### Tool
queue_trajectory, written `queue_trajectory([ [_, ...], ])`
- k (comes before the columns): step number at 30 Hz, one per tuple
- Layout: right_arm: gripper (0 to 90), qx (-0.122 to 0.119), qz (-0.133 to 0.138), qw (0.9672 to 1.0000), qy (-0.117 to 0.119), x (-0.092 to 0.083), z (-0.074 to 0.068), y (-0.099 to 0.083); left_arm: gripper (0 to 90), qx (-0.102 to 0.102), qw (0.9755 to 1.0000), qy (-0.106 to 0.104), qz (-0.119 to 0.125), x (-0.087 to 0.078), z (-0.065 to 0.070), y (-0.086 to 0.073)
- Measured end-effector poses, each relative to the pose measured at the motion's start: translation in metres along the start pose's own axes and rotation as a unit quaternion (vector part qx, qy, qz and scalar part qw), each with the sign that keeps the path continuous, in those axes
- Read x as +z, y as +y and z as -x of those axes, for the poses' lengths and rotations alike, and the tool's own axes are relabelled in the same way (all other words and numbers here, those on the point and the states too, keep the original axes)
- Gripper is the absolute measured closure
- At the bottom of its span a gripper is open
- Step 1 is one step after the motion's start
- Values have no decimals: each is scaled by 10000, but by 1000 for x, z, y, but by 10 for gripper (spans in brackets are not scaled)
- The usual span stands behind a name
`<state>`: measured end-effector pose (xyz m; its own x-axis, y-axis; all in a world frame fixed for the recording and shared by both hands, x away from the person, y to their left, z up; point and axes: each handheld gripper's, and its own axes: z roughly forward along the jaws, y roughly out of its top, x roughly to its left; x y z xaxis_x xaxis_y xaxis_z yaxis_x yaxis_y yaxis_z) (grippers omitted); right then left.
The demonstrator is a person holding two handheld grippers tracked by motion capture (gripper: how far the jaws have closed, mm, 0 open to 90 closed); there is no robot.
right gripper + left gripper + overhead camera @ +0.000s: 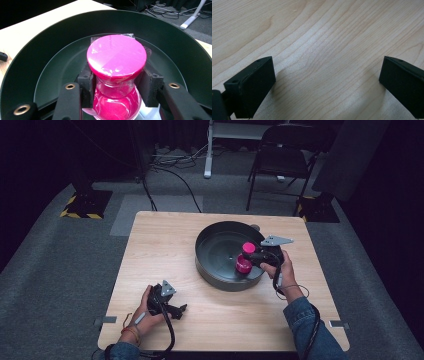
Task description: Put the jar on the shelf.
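1. Fingers (85, 82) of the right gripper (117, 87) are clamped on the neck of the pink bottle (116, 75), one pad on each side just under its wide pink cap (116, 56) — a snug hold, with the rounded pink body bulging below the pads.
2. Over in the lower left of the high view, the left gripper (172, 307) rests low on the tabletop (165, 250), fingers (249, 87) spread wide with nothing but bare wood grain between them.
3. Where's the bottle? Centre right of the high view, upright inside the dark round pan (210, 252), close to the pan's right-hand wall and near the hand (277, 267) that carries the gripper. Whether its base touches the pan floor or hangs just above it I can't make out.
4. By my reading, the step in hand is carrying the bottle in or out over that rim — the tall wall is the thing to respect.
5. Best played like this: keep the bottle vertical, keep the squeeze on the neck steady so the cap's underside sits against the pads, and travel straight up or down before going sideways.
6. One risk, as I judge it: clear film wraps the cap and neck, so the grip may be slippery — no sudden tilts.
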<state>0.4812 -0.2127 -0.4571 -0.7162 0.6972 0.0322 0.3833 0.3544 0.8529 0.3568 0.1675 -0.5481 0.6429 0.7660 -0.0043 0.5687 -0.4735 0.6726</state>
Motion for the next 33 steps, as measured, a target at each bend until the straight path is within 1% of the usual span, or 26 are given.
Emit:
queue_trajectory([
  [3, 538, 48, 27, 10000, 22, -1, 1, -1, 0, 2, 10000, -1, -2, 0, 0, 0],
  [7, 533, 13, 35, 10000, 37, -1, 1, -2, 0, 0, 10000, 0, -2, 0, 0, 0],
  [11, 509, 17, 29, 10000, 48, 0, 1, -3, 0, 1, 10000, 0, -1, 0, 0, 0],
  [14, 507, 48, 8, 10000, 35, 0, 2, -3, 0, 2, 10000, 1, -1, 0, 0, 0],
  [25, 459, 38, -18, 10000, -21, -1, 2, -3, 0, 0, 10000, 0, 0, 0, 0, 0],
  [27, 424, 22, -43, 10000, -37, -1, 2, -2, 0, 0, 10000, 0, 0, 0, 0, 0],
  [29, 409, 15, -66, 10000, -52, -1, 2, -2, 0, 2, 10000, 1, -1, 0, 0, 0],
  [31, 350, -6, -98, 9999, -73, 0, 2, -2, 0, 1, 10000, 0, -2, 0, 0, 0],
  [33, 280, 16, -134, 9998, -156, 0, 2, -1, 0, 4, 10000, 0, -1, 0, 0, 0],
])
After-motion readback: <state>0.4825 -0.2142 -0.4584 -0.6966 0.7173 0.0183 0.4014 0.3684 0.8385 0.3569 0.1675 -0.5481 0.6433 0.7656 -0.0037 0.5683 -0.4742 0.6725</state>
